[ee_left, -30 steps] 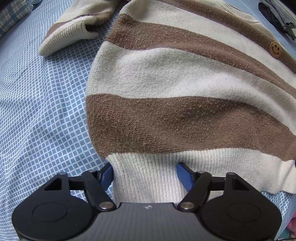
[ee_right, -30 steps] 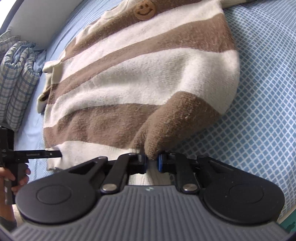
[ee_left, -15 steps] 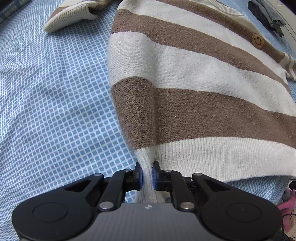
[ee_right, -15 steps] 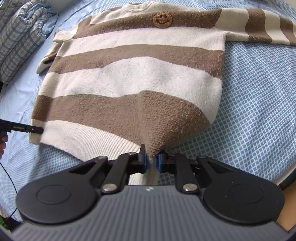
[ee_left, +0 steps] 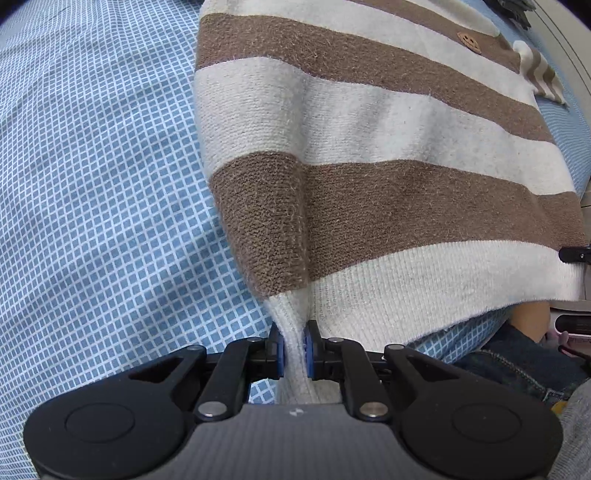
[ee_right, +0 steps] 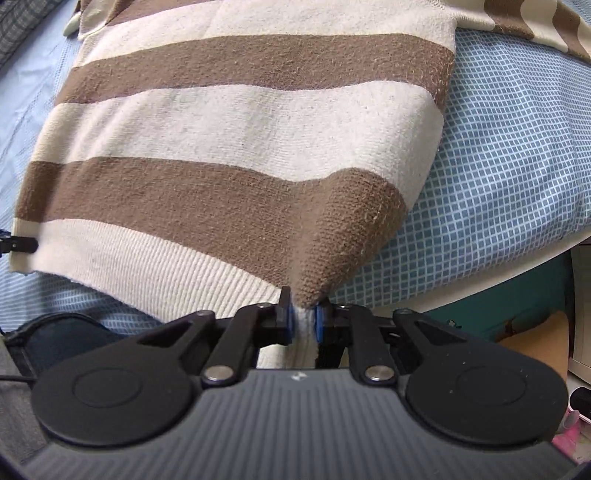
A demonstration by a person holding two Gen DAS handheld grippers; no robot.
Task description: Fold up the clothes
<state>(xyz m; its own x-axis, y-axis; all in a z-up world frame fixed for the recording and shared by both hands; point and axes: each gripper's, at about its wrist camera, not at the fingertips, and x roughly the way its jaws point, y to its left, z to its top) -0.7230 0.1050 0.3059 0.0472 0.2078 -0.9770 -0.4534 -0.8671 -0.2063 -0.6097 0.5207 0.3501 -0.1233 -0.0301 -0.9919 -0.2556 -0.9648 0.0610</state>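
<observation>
left tongs (ee_left: 293,349) clamp sweater (ee_left: 369,147) hem | right tongs (ee_right: 303,325) clamp hem | bedsheet (ee_left: 92,184) bare alongside

Bare blue-and-white checked bedsheet (ee_left: 103,192) lies open from 9 to 11 o'clock of the left gripper (ee_left: 294,349) w/ nothing on it, while the brown-and-cream striped knit sweater (ee_left: 388,155) fills 12 to 3, & the right view shows sheet free at 2 o'clock.

Home bedroom, by the look of it; a bed under a blue-and-white checked sheet (ee_left: 110,192) fills both views; a striped knit sweater (ee_right: 229,125) lies spread on it; folded plaid bedding (ee_right: 26,26) sits at the far corner; teal furniture (ee_right: 517,306) stands beside the bed.
</observation>
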